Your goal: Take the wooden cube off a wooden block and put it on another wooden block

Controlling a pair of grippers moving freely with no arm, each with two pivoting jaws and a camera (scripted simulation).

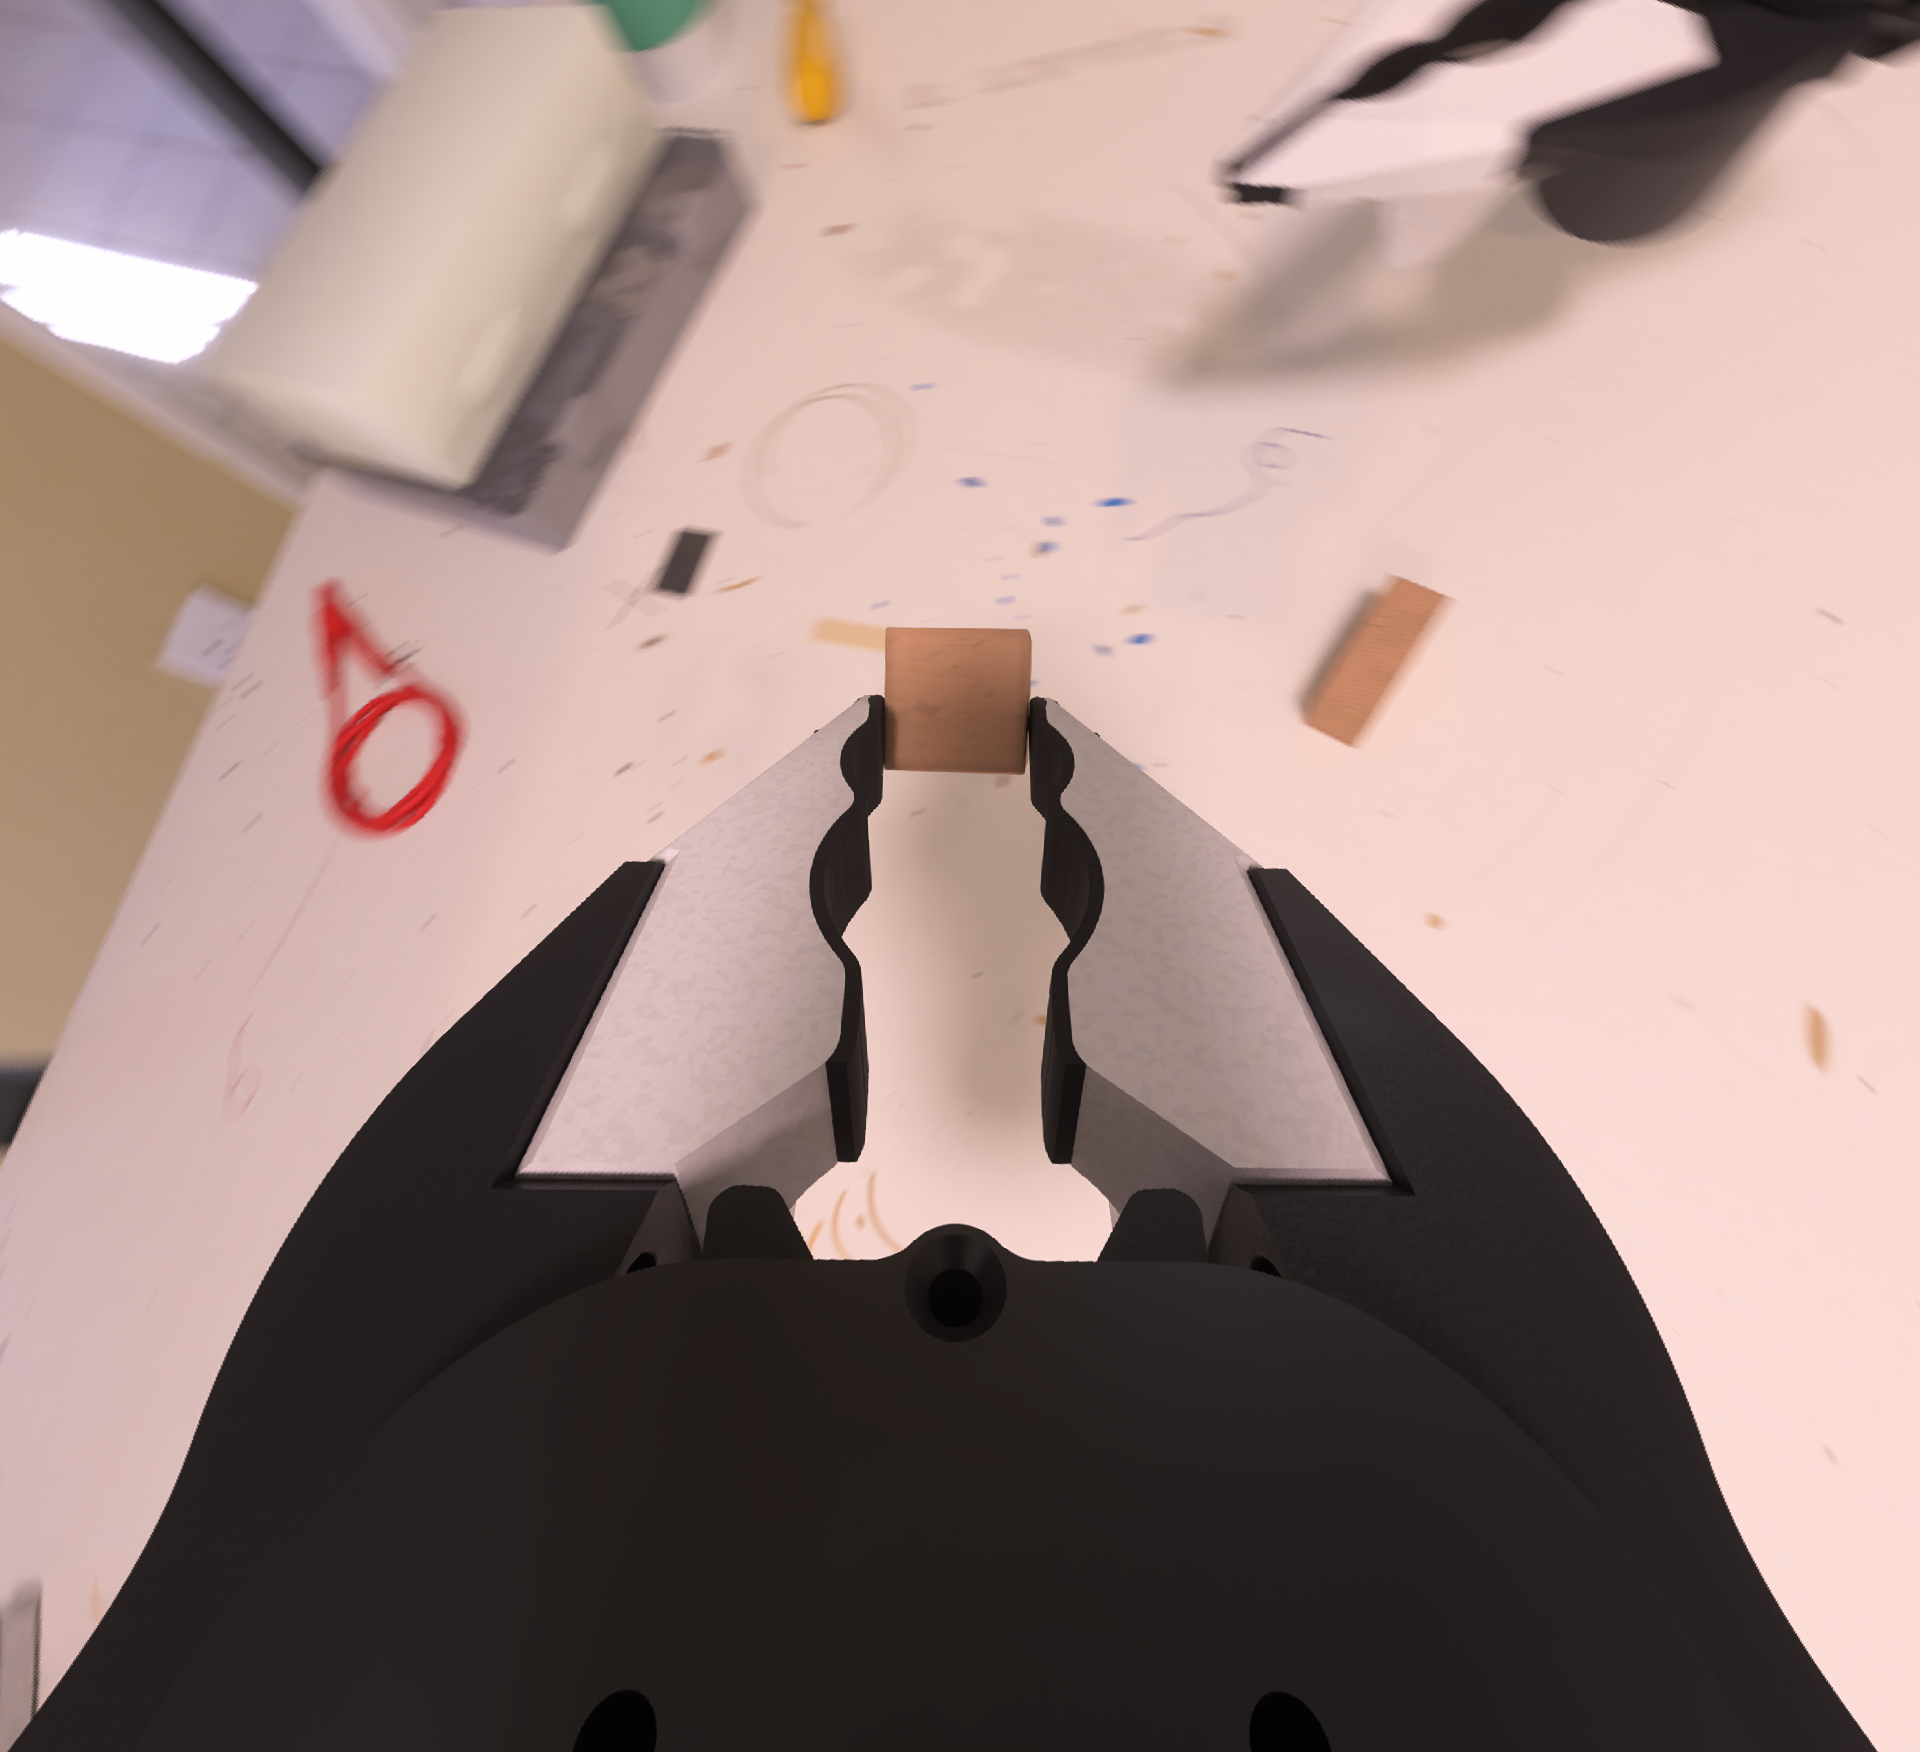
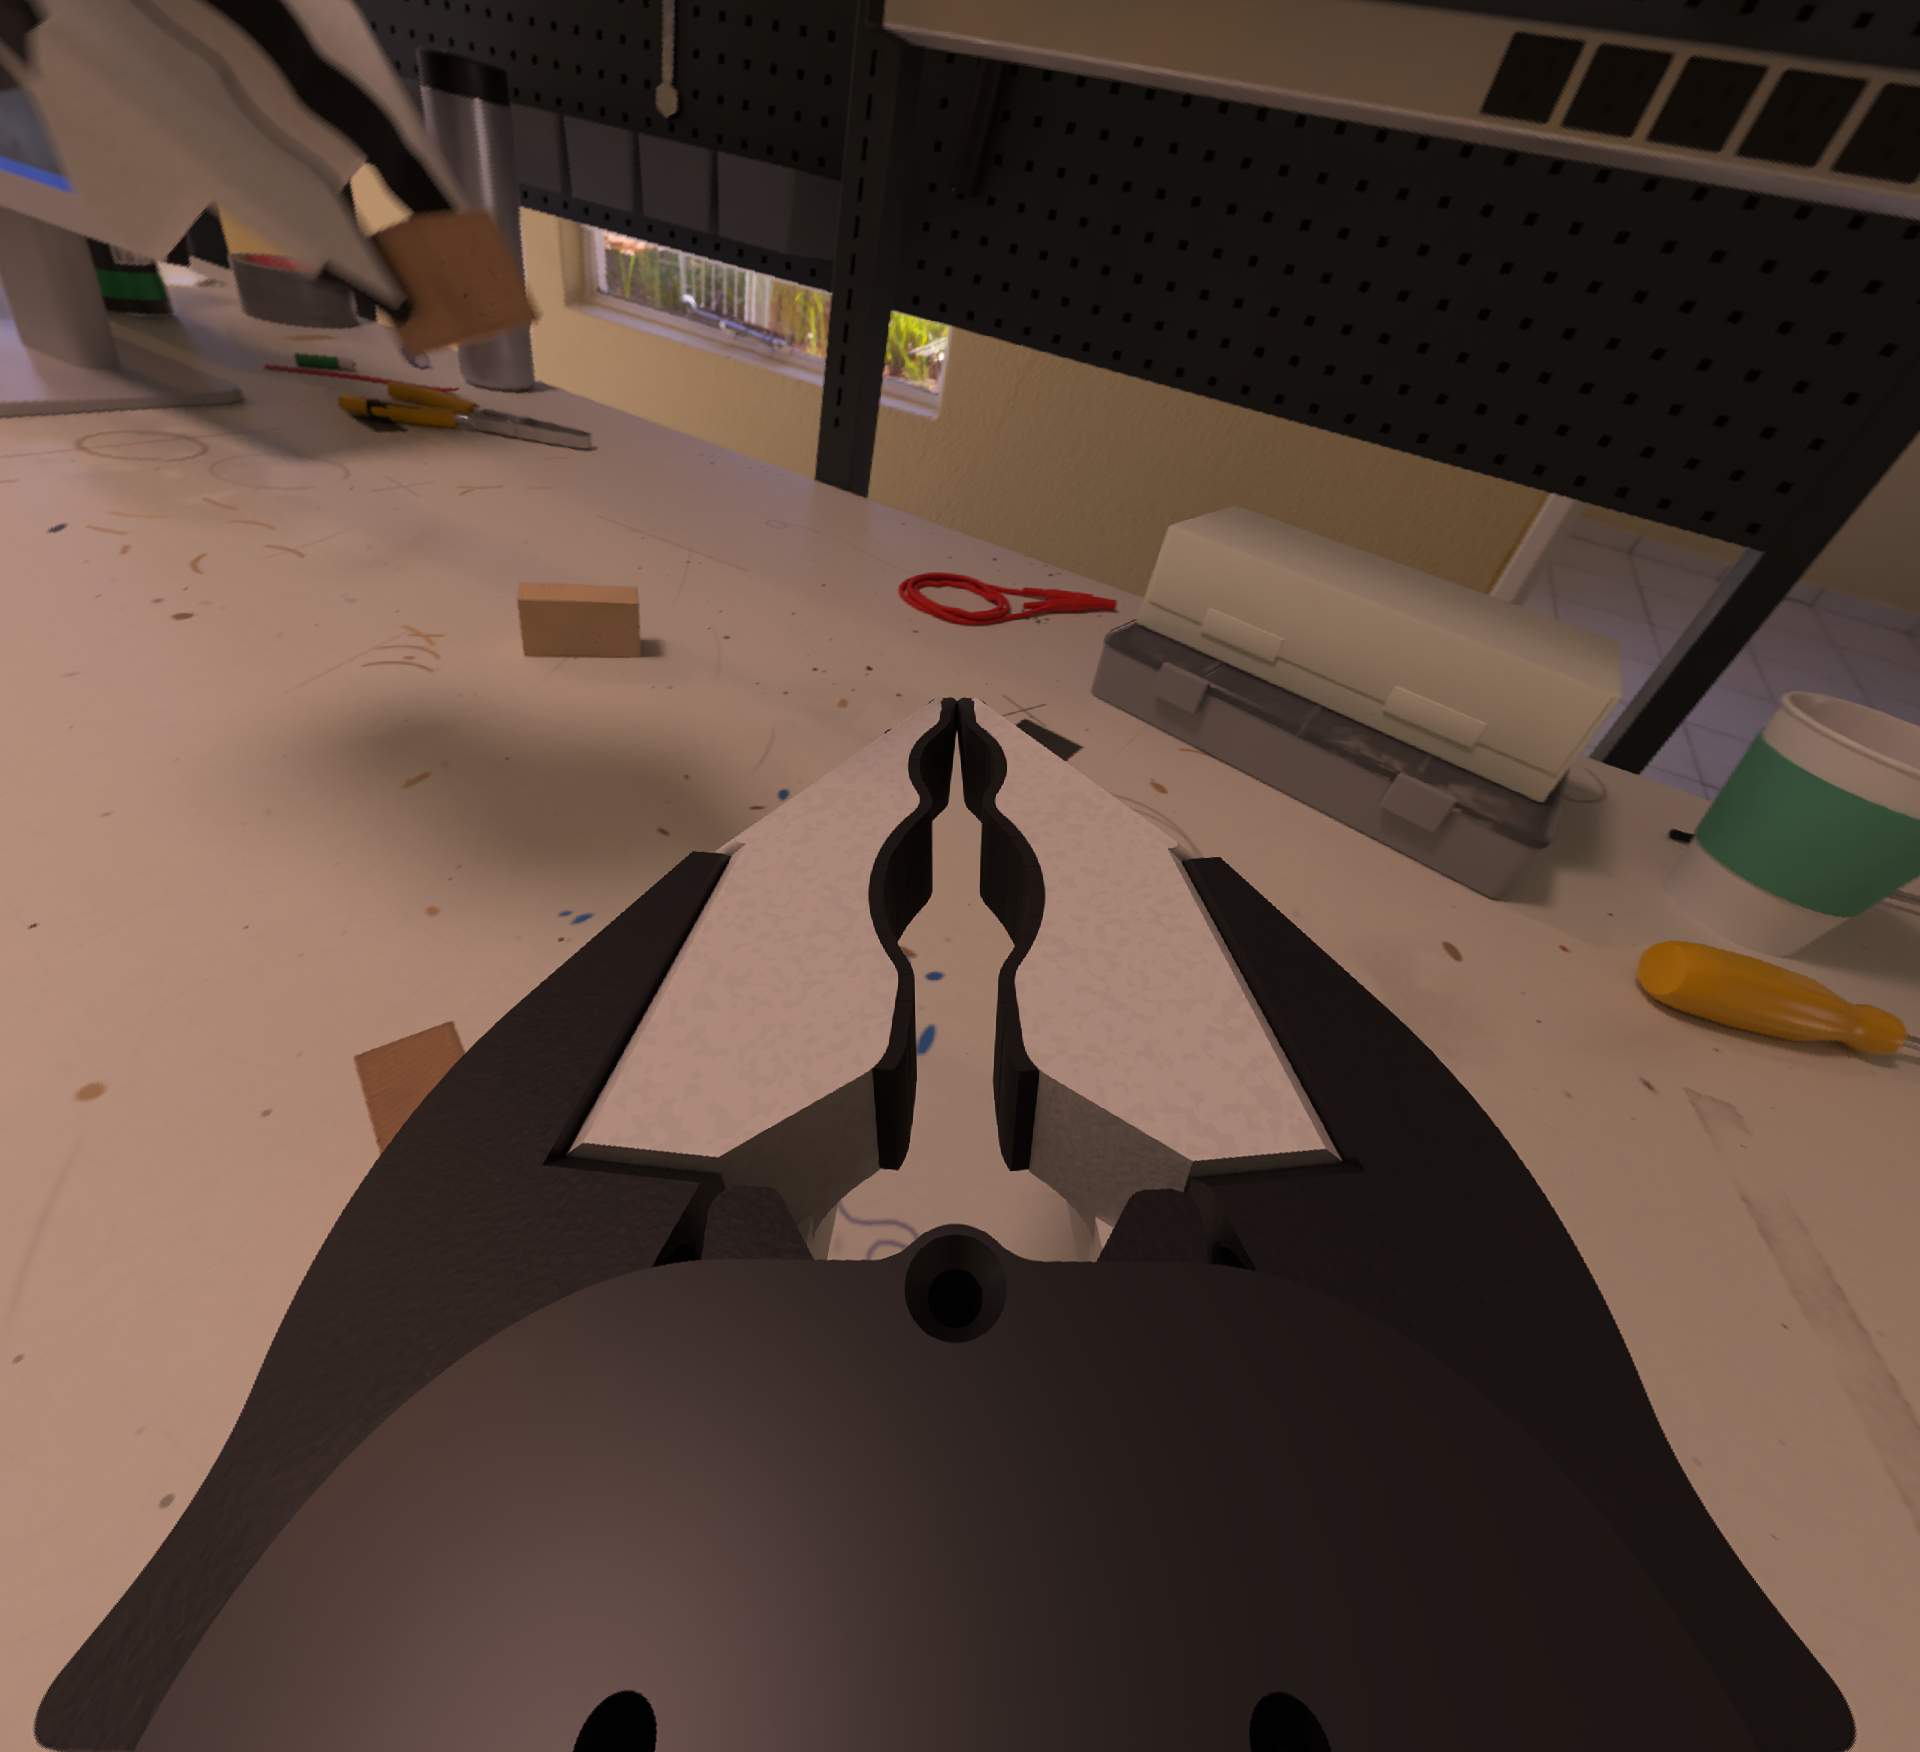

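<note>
My left gripper (image 1: 956, 728) is shut on the wooden cube (image 1: 956, 700), which sits between its fingertips, held up in the air above the table. It also shows in the right wrist view at the upper left, with the cube (image 2: 457, 277) in it. One wooden block (image 1: 1371, 661) lies on the table to the right of the cube; in the right wrist view a block (image 2: 579, 619) lies at the middle left and another block (image 2: 405, 1079) peeks out beside my right gripper. My right gripper (image 2: 956, 707) is shut and empty; it shows blurred in the left wrist view (image 1: 1262, 180).
A cream and grey case (image 2: 1351, 694), a green-banded cup (image 2: 1813, 819), a yellow-handled screwdriver (image 2: 1766, 996) and a red cord (image 2: 977, 599) lie on the stained table (image 2: 260, 871). Pliers (image 2: 457, 414) and a steel flask (image 2: 483, 227) stand at the back by the pegboard.
</note>
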